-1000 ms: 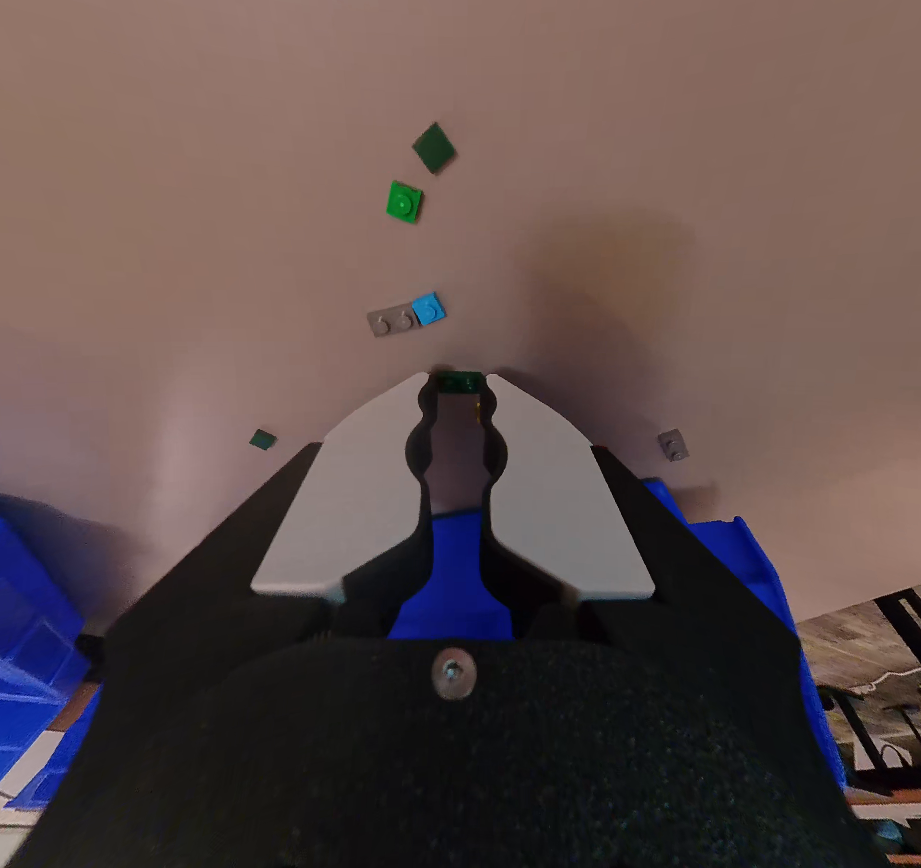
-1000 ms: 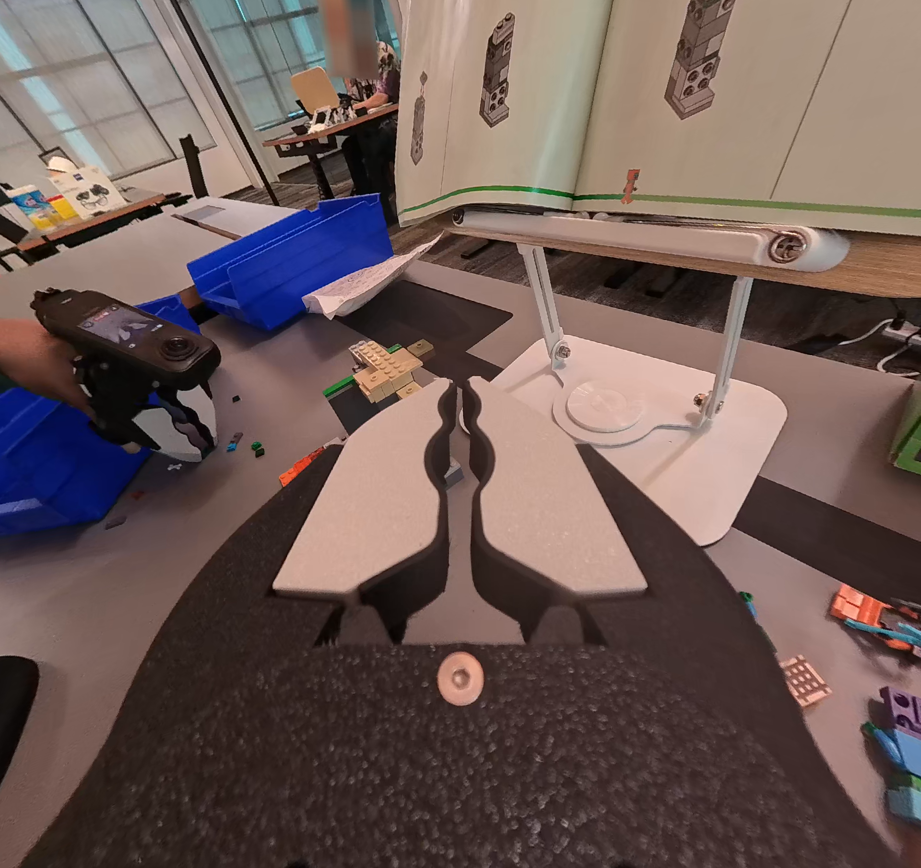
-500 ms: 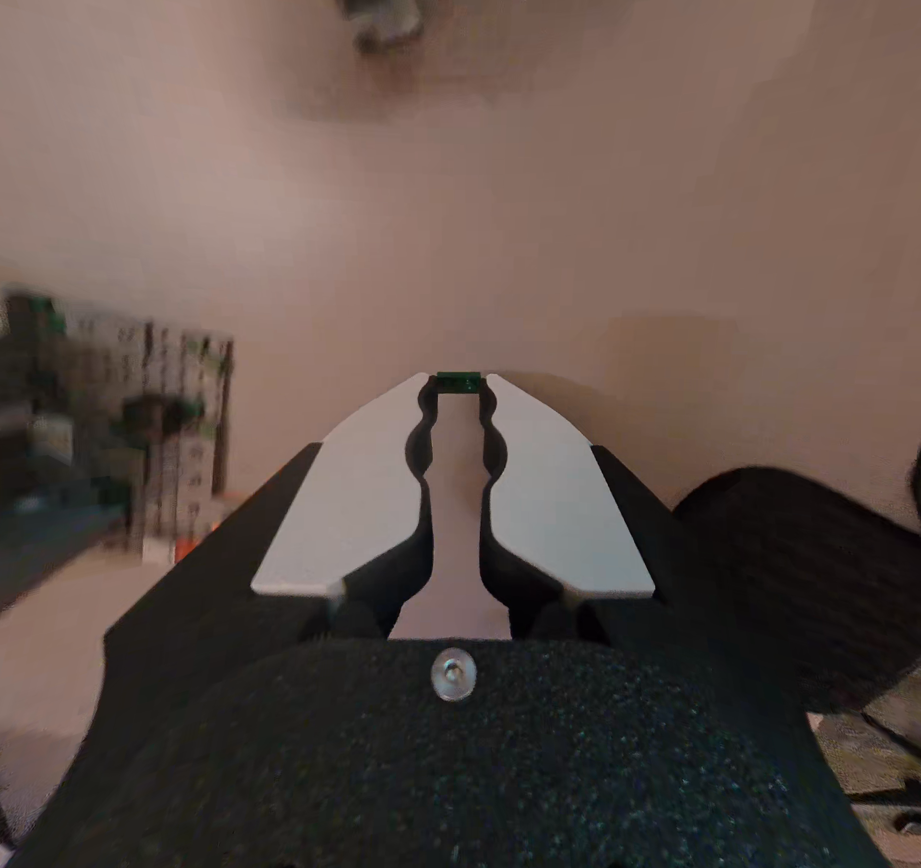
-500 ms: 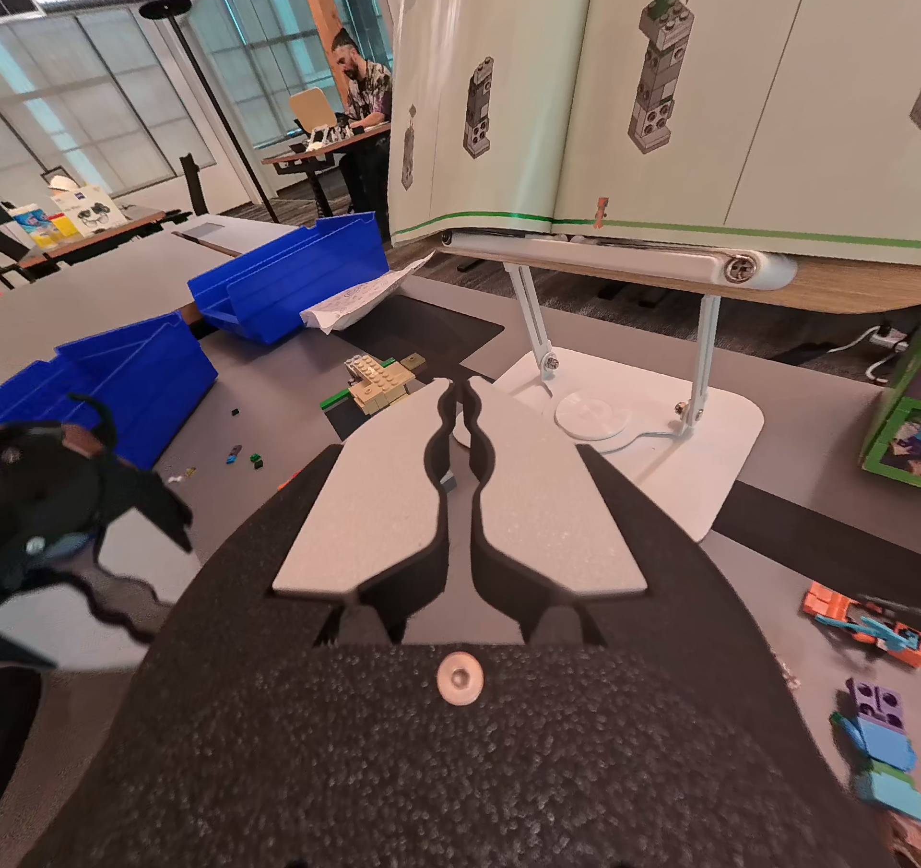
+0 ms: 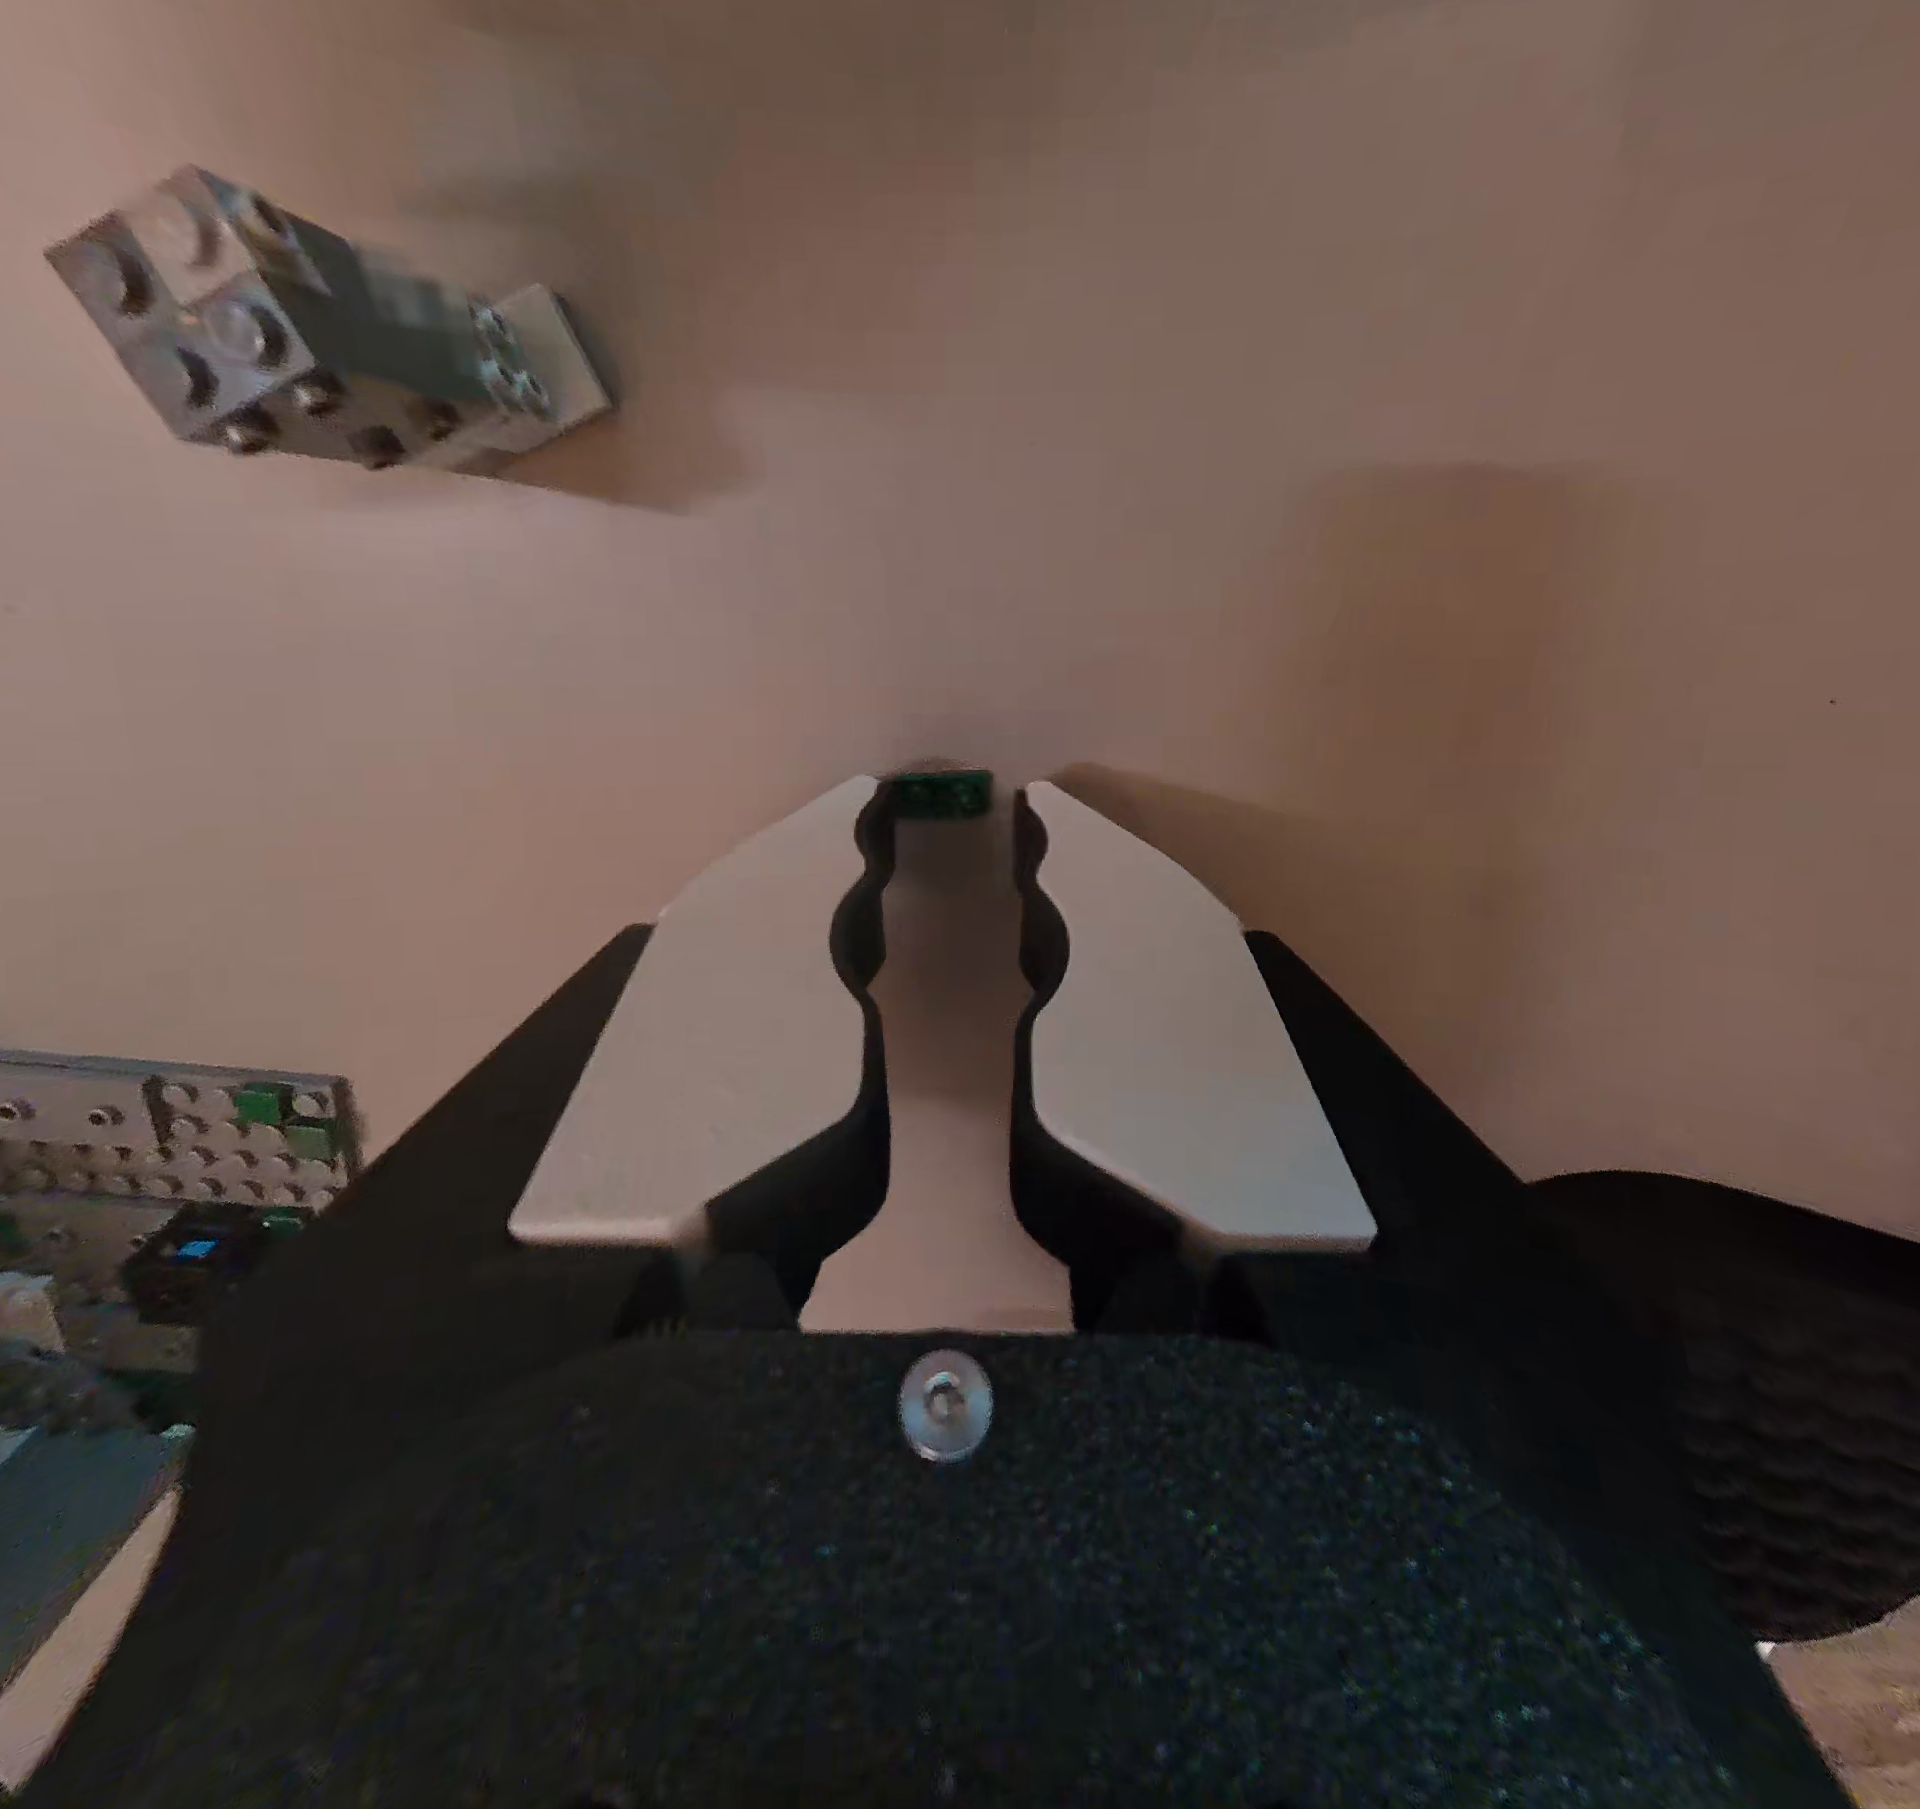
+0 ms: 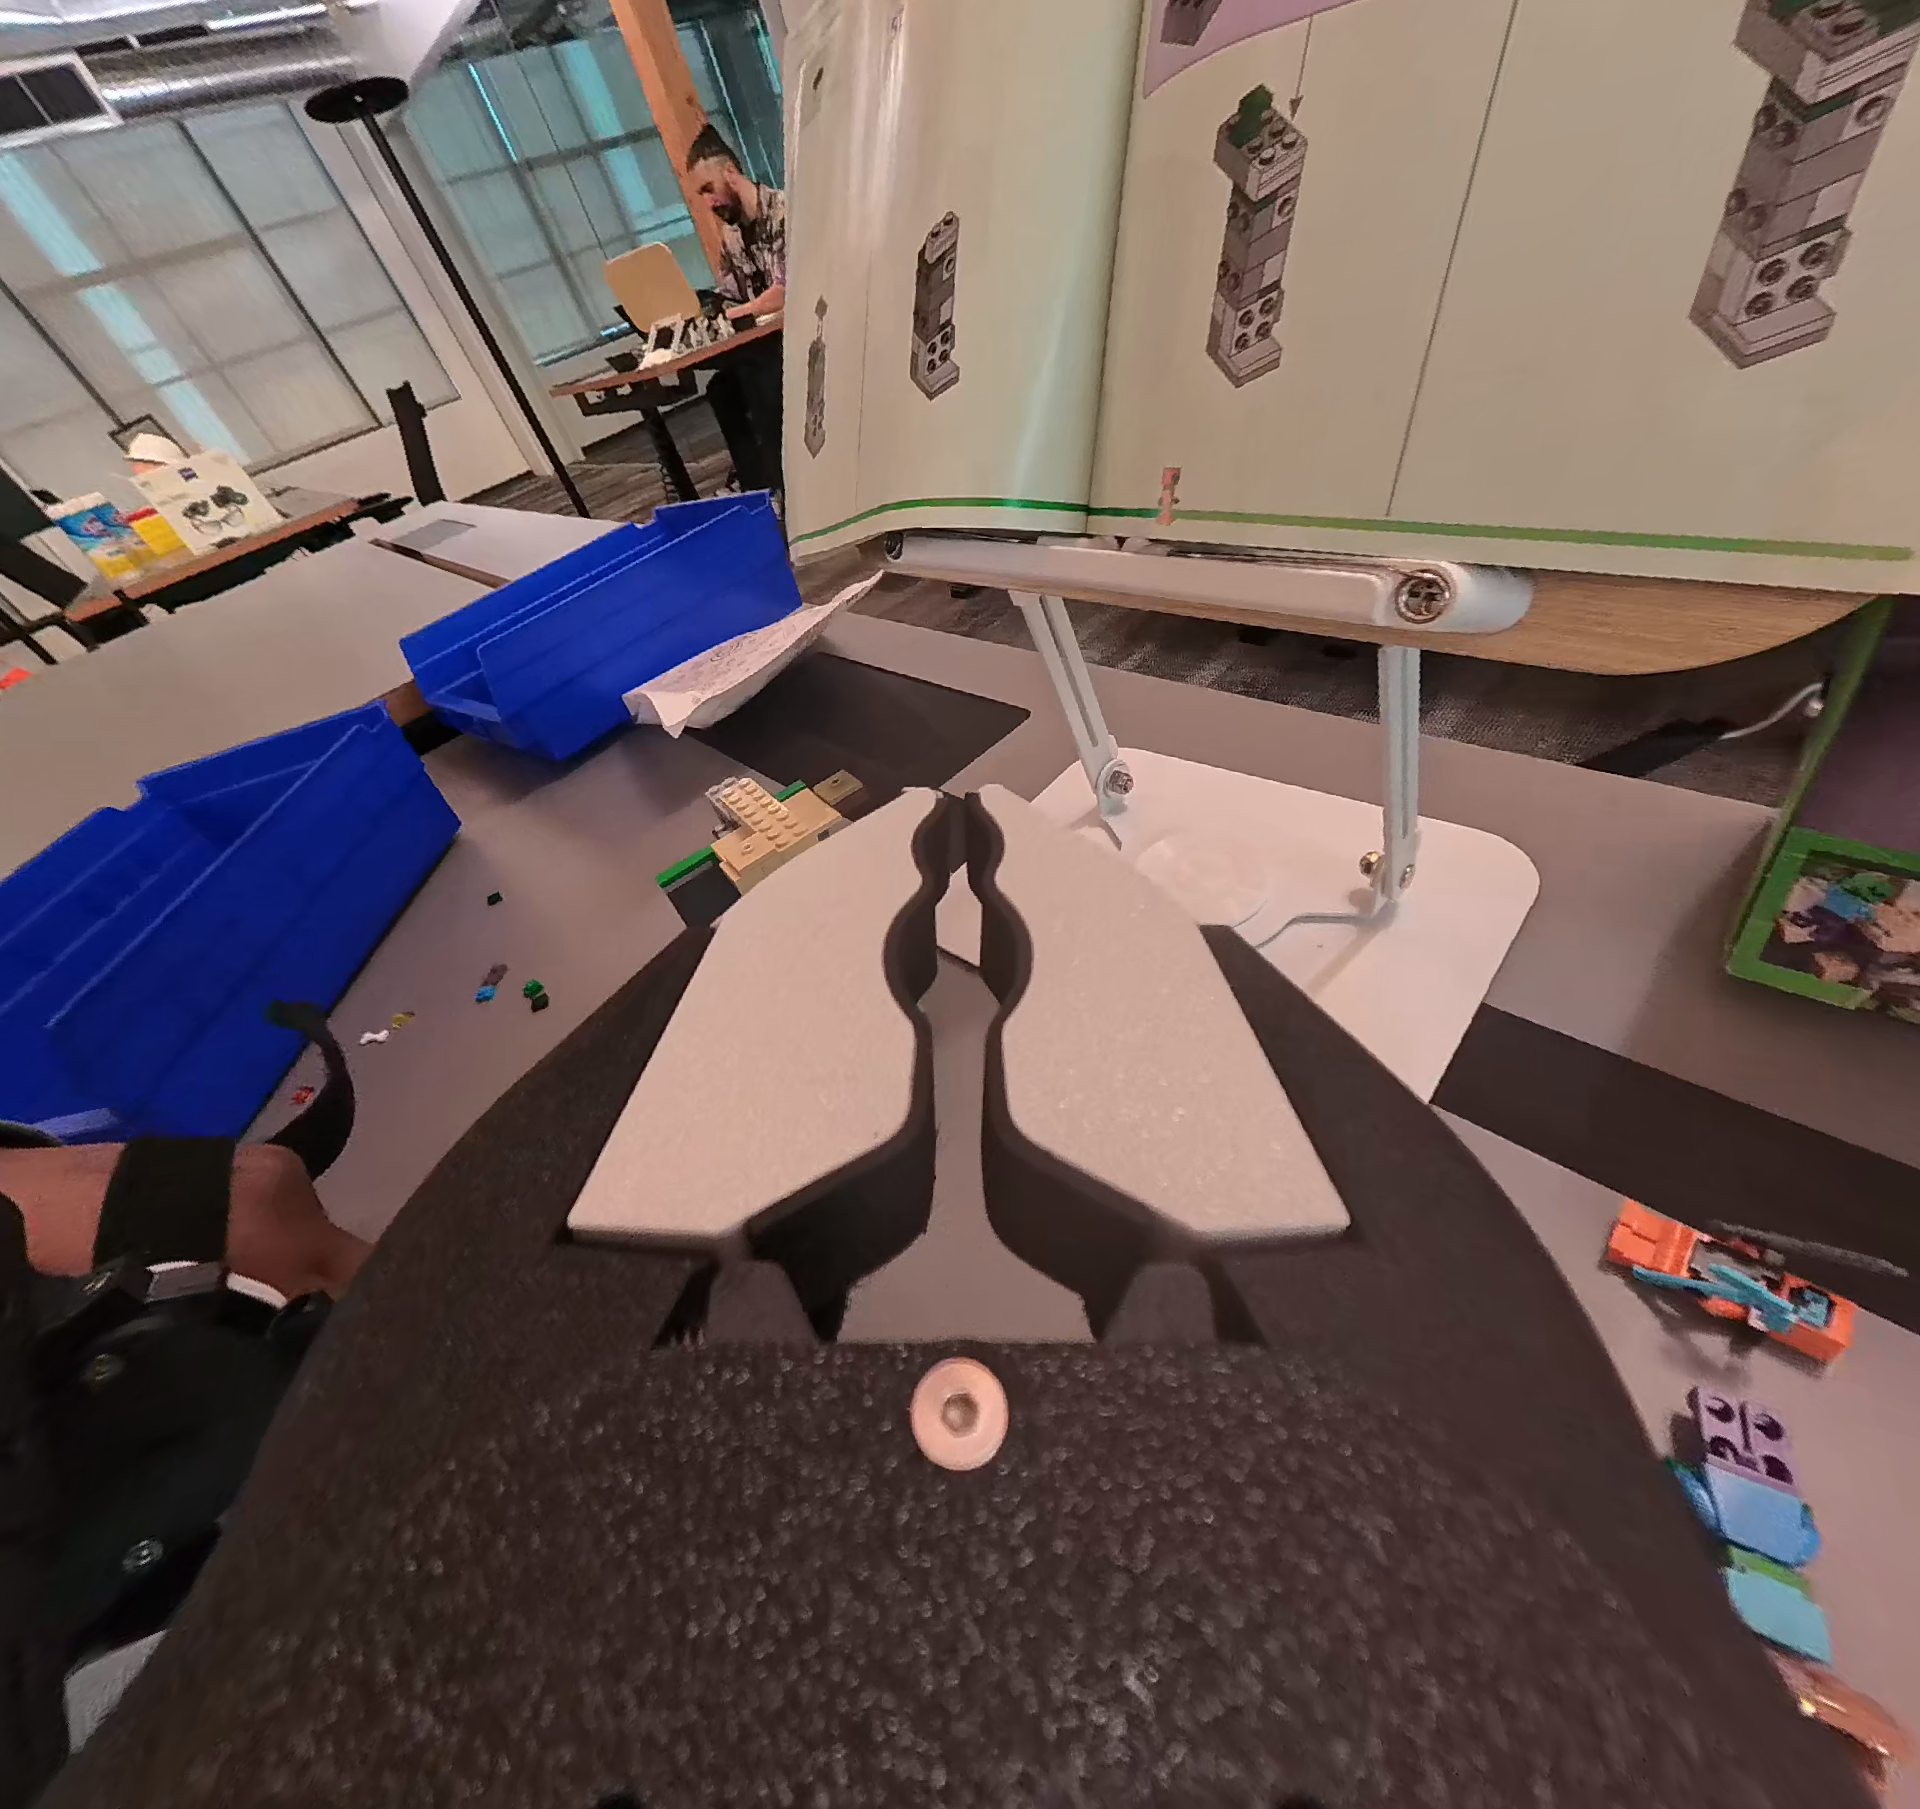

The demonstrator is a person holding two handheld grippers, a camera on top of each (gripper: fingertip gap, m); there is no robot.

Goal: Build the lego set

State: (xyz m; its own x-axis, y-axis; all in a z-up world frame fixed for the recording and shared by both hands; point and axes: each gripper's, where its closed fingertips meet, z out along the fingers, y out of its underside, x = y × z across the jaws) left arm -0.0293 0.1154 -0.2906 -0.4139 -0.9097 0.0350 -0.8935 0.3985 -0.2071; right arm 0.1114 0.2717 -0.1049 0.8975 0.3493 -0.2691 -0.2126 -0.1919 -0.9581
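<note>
left gripper (image 5: 943,795): jaws apart, green plate (image 5: 941,791) touching left tip only | grey brick stack (image 5: 322,346) well up-left, bare tabletop (image 5: 1247,305) between | right gripper (image 6: 954,803): jaws together, empty

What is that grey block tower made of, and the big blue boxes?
The grey block tower looks like hard moulded plastic: shiny round studs and crisp square edges, though it is a bit blurred. The blue boxes also seem to be plastic, smooth and slightly glossy, with thin stiff walls in one even colour.
</note>
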